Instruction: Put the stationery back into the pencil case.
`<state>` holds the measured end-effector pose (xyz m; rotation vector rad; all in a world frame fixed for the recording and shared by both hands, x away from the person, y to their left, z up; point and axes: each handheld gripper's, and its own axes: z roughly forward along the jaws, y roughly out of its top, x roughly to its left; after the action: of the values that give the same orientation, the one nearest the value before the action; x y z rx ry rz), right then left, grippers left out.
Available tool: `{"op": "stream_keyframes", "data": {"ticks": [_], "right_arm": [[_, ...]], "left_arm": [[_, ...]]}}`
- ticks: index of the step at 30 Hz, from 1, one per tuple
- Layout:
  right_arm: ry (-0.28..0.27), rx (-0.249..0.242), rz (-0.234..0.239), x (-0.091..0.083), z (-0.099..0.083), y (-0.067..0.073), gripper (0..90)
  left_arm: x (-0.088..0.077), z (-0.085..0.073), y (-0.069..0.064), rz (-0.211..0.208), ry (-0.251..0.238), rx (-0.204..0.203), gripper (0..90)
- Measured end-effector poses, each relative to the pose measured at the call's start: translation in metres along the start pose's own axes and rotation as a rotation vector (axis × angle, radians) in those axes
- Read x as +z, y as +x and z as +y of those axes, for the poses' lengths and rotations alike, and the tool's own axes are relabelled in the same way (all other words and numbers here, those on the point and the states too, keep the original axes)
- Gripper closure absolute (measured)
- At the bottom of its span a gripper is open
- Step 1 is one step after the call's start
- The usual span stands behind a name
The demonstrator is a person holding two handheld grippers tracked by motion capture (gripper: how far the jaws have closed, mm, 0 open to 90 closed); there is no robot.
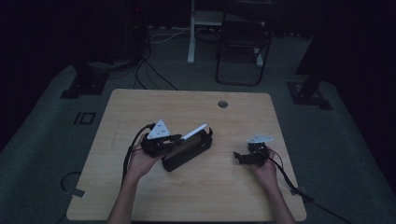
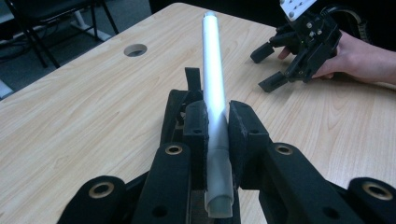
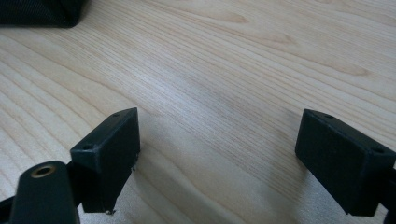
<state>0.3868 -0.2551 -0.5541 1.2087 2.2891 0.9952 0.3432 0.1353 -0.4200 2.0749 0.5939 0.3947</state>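
Left gripper (image 2: 217, 135) clamped on white tube (image 2: 212, 70), held angled over black case (image 1: 187, 150), likely for insertion; right gripper (image 3: 217, 158) fingers (image 3: 109, 149) spread, empty, resting idle on tabletop (image 3: 224, 60).

I work in a dim room, the edges lost in darkness. My bench (image 1: 140, 196) is pale wood with a visible grain and a round cable hole (image 1: 222, 104) near its far edge. Grey carpet (image 1: 42, 140) covers the floor around it. Beyond the bench a black folding chair (image 1: 243, 46) stands beside a white stand leg (image 1: 191, 37). Black cables (image 1: 149, 70) trail over the carpet, and dark stand bases (image 1: 84, 84) sit at either side.
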Motion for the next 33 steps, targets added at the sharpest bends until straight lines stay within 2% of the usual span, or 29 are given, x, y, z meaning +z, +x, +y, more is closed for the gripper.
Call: {"op": "stream_keyframes", "data": {"ticks": [33], "right_arm": [[0.0,0.0,0.0,0.0,0.0,0.0,14.0]], "left_arm": [[0.017,-0.004,0.005,0.007,0.051,-0.014,78.6]]}}
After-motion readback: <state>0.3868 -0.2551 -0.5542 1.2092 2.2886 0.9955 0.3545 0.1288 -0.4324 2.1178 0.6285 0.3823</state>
